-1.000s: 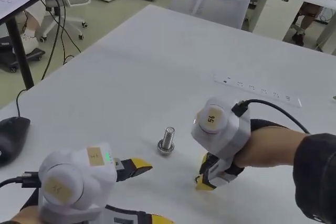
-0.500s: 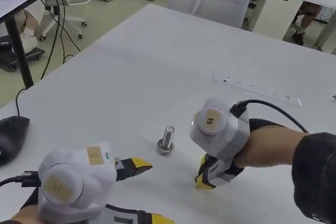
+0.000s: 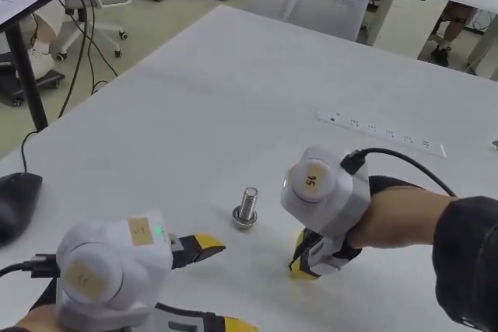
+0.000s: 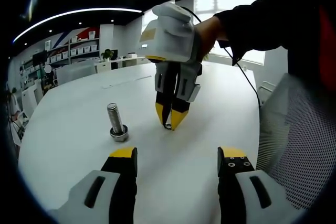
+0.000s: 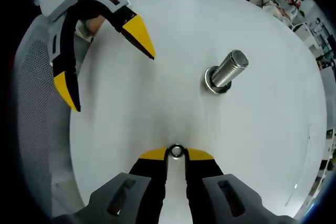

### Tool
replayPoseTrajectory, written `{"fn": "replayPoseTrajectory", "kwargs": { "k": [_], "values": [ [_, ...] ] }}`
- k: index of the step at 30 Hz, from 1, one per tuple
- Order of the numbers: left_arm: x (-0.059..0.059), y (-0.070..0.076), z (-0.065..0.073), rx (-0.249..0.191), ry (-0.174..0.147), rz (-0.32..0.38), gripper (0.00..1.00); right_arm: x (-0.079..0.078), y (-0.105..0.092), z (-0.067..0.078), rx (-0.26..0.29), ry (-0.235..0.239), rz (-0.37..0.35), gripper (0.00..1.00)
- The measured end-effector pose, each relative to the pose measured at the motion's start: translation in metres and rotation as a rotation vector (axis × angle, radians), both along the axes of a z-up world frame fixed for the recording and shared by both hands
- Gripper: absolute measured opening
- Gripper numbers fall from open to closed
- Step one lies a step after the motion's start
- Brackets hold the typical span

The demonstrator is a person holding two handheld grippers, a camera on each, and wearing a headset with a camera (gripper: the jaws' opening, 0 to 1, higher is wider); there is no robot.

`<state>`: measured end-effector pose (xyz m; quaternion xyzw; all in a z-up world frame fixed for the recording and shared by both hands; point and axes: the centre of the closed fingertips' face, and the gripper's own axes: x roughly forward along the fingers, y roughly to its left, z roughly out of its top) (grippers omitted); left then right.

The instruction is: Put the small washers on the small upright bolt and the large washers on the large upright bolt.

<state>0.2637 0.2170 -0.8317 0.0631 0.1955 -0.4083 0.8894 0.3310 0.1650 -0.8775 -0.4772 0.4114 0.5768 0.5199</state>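
Left gripper (image 4: 178, 155), at 7 o'clock in the head view: jaws wide apart, holding nothing, lower jaw cut off by the frame. Bolt (image 3: 248, 206), middle of the desk (image 3: 233, 99): upright, long axis vertical, threaded end up; ring (image 5: 211, 87) at its foot hard to identify. Right gripper (image 3: 305, 268), at 3 o'clock from the bolt: tips pointing down, pinching a small washer (image 5: 177, 151), its contact with the desk unclear.

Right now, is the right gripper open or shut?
Shut on a washer: the right gripper has its yellow tips pinched around the ring, down at the table.
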Motion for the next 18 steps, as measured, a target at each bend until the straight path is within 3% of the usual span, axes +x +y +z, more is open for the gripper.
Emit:
{"fn": "replayPoseTrajectory", "kwargs": {
  "k": [18],
  "values": [
    [0.0010, -0.0001, 0.0027, 0.003, -0.003, -0.001, 0.61, -0.0017, -0.0069, 0.0010, -0.016, -0.001, -0.005, 0.14]
  ]
}}
